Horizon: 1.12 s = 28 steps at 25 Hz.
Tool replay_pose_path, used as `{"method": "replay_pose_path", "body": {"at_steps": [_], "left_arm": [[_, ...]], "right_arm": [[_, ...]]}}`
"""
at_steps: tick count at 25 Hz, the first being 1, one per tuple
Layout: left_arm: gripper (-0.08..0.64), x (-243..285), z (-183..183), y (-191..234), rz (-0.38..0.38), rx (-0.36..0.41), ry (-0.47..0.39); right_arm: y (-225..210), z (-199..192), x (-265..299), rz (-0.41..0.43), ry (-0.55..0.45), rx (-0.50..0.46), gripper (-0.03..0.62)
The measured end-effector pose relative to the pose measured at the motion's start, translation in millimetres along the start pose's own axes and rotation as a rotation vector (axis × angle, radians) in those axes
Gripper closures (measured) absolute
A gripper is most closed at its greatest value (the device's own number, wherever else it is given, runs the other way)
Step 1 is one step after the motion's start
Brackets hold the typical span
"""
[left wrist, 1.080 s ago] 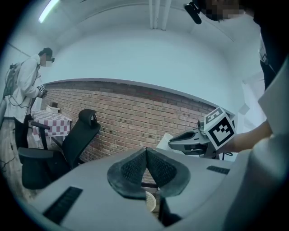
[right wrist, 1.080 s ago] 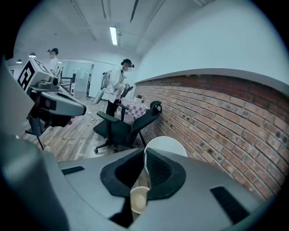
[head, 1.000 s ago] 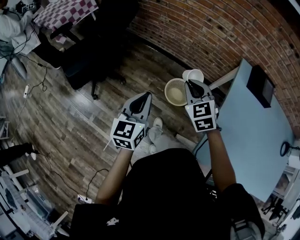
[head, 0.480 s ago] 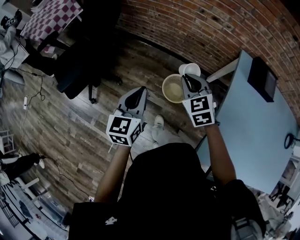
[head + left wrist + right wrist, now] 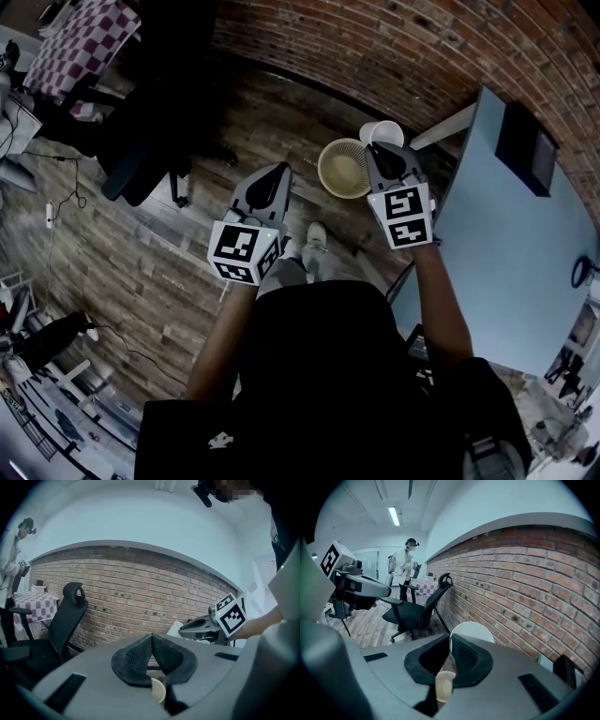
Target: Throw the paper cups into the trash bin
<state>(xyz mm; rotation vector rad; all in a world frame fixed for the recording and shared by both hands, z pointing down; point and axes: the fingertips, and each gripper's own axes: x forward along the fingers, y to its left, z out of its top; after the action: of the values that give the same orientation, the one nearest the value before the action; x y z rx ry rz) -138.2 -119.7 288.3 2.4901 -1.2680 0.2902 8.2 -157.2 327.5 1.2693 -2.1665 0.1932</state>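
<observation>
A white paper cup (image 5: 382, 133) hangs by its rim from my right gripper (image 5: 382, 152), which is shut on it. The cup is beside the far right rim of the beige mesh trash bin (image 5: 343, 169) on the wood floor. In the right gripper view the cup (image 5: 472, 632) is pinched between the pads, and the bin (image 5: 445, 685) shows below the jaws. My left gripper (image 5: 278, 173) is held left of the bin, shut and empty. Its pads meet in the left gripper view (image 5: 151, 638), with the bin (image 5: 158, 689) visible beneath.
A light blue table (image 5: 506, 262) with a black box (image 5: 522, 147) stands at the right, against the brick wall (image 5: 422, 47). A black office chair (image 5: 155, 131) stands on the floor to the left. A checkered table (image 5: 80, 37) is far left. A person (image 5: 404, 564) stands in the distance.
Both grippers and the bin sit slightly higher in the head view than before. The cup stays in the right gripper, still just right of the bin's rim.
</observation>
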Motion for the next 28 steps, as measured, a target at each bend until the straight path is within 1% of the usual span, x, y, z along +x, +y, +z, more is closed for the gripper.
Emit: {"method": "replay_pose_path", "body": {"at_steps": [5,7,11,16,21,25,28], "left_arm": [[0.551,12.5,-8.7,-0.6,-0.022,-0.021,0.032],[0.551,21.9,-12.4,-1.4,-0.036,-0.018,0.047],[0.551,33.5,-31.6,-5.2,-0.076,-0.016,0.095],[0.551,61.2,-46.4,5.6,-0.123,-0.021,0.144],[0.551,92.0,-55.1,28.5,-0.170,-0.018,0.179],[0.551,120.0,-81.4,41.6,-0.236,-0.012,0.246],[0.551,138.9,-105.8,48.3,-0.287,-0.014,0.296]], "right_arm": [[-0.9,-18.4,4.0,0.006,0.037,0.036,0.572],[-3.6,-24.7,8.7,-0.002,0.043,0.052,0.572],[-3.0,-46.5,13.3,-0.028,0.063,0.098,0.572],[-6.8,-65.2,27.1,-0.084,0.090,0.165,0.572],[2.2,-83.5,55.6,-0.099,0.140,0.210,0.572],[7.0,-116.3,87.4,-0.105,0.215,0.257,0.572],[7.5,-142.0,108.3,-0.120,0.272,0.271,0.572]]}}
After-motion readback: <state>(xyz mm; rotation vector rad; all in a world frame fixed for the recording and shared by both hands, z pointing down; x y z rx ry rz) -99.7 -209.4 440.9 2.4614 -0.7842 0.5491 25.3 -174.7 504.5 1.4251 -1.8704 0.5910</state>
